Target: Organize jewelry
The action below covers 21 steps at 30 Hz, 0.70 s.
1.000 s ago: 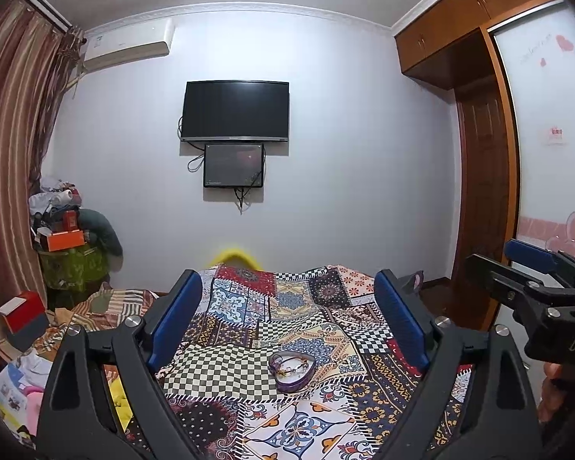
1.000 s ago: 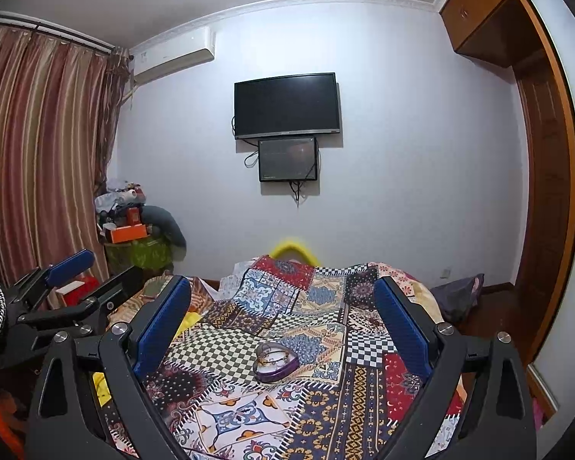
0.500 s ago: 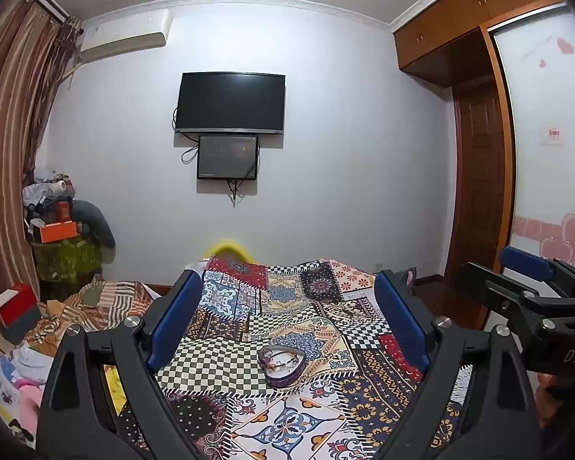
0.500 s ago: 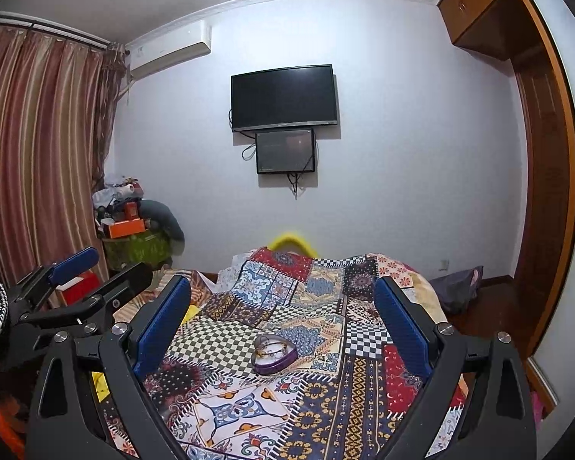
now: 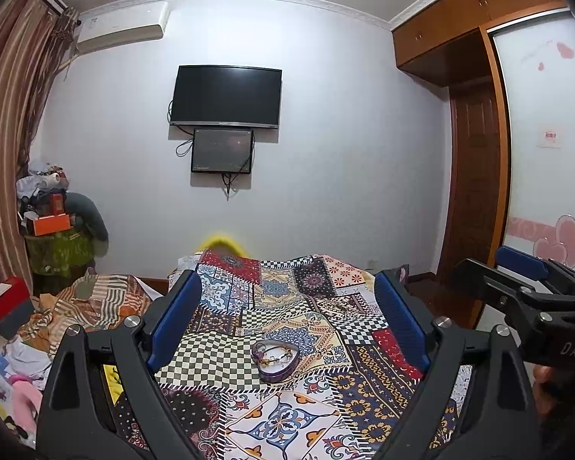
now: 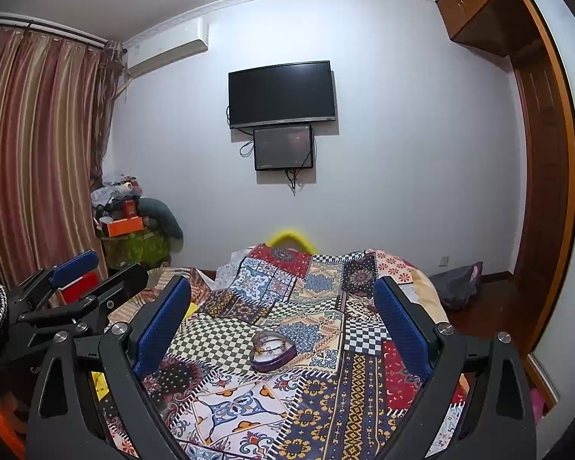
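A purple heart-shaped jewelry box (image 5: 275, 359) lies open on the patchwork bedspread (image 5: 287, 306), with thin chains and beads inside; it also shows in the right wrist view (image 6: 272, 352). My left gripper (image 5: 287, 322) is open and empty, held above and short of the box. My right gripper (image 6: 281, 318) is open and empty too, likewise short of the box. The right gripper shows at the right edge of the left wrist view (image 5: 525, 287); the left gripper shows at the left of the right wrist view (image 6: 76, 287).
The bed fills the middle. A striped blanket (image 5: 92, 303) and clutter lie left of it, with a red box (image 5: 7, 299) and a piled stand (image 5: 57, 230). A TV (image 5: 226, 96) hangs on the far wall. A wardrobe and door (image 5: 475, 199) stand at right.
Both grippers have tilted and shifted slightly, so the box sits a little differently between the fingers. Both stay open and empty.
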Motion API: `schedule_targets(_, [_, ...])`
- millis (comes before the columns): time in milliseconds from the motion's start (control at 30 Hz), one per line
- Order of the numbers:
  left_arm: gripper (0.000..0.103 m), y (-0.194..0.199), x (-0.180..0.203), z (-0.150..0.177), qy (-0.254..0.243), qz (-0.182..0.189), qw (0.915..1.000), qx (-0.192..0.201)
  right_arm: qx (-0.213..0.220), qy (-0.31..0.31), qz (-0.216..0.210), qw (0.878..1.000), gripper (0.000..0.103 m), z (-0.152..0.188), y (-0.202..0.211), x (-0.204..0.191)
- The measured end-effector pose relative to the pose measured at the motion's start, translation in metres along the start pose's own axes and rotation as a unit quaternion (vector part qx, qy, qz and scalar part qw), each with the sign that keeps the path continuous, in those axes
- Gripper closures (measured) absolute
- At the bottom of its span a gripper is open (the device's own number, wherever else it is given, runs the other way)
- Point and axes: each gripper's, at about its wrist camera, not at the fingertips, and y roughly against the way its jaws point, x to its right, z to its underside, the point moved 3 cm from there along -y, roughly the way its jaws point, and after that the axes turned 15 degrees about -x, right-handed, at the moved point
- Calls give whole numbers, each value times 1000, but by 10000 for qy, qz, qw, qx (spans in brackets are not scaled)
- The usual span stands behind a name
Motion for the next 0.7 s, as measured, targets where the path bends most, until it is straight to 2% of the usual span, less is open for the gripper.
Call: schedule_targets(700, [12, -7, -2, 4, 39, 38, 9999, -108, 8, -62, 26, 10000, 8, 0, -3, 3])
